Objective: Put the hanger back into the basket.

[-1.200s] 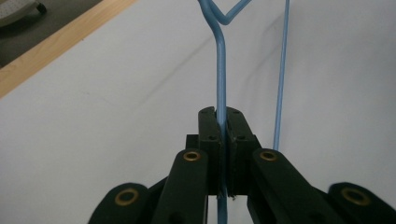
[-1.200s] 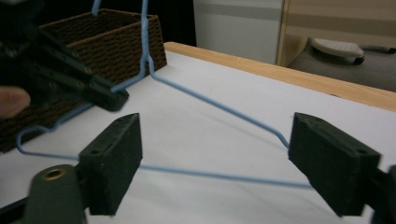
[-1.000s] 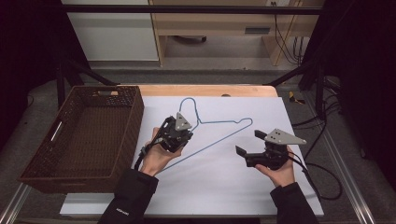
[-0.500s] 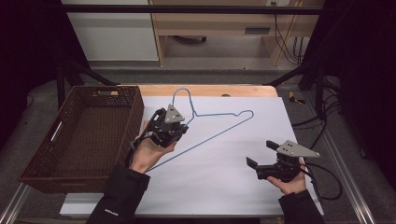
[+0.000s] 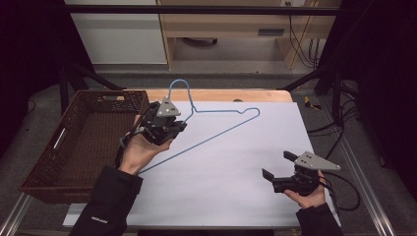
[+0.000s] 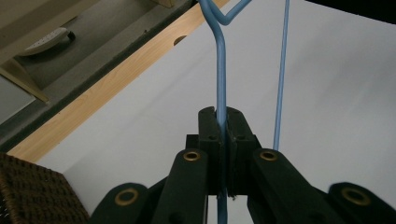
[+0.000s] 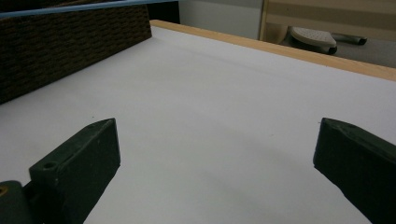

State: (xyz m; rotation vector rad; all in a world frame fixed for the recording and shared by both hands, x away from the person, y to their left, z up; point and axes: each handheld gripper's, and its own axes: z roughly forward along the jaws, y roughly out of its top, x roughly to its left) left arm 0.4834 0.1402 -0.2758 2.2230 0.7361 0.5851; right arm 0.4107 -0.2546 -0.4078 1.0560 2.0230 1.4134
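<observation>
A: Where does the blue wire hanger (image 5: 216, 129) stand right now?

B: It's pinched in the left tool (image 5: 162, 129), lifted over the white sheet on the worktop (image 5: 236, 196), with its hook end up near the wicker basket (image 5: 74, 147). In the left gripper view the jaws are clamped narrow on a single run of the wire (image 6: 221, 93), just below the twisted neck.

A: And the right tool (image 5: 280, 169)?

B: Spread wide with nothing between its jaws, resting low over the near right of the sheet, well apart from the hanger. Its own view shows bare sheet between the two pads.

A: So the hanger looks bound for the basket. How should that go?

B: I'd judge the grip is thin: one round wire between flat pads can swivel. Carry it slowly, keep the long triangle hanging below the grip so it doesn't swing, and lift the far corner clear of the basket's rim before crossing. Lower it lengthwise into the basket, since it is wide, and only open once the wire rests on the weave.
</observation>
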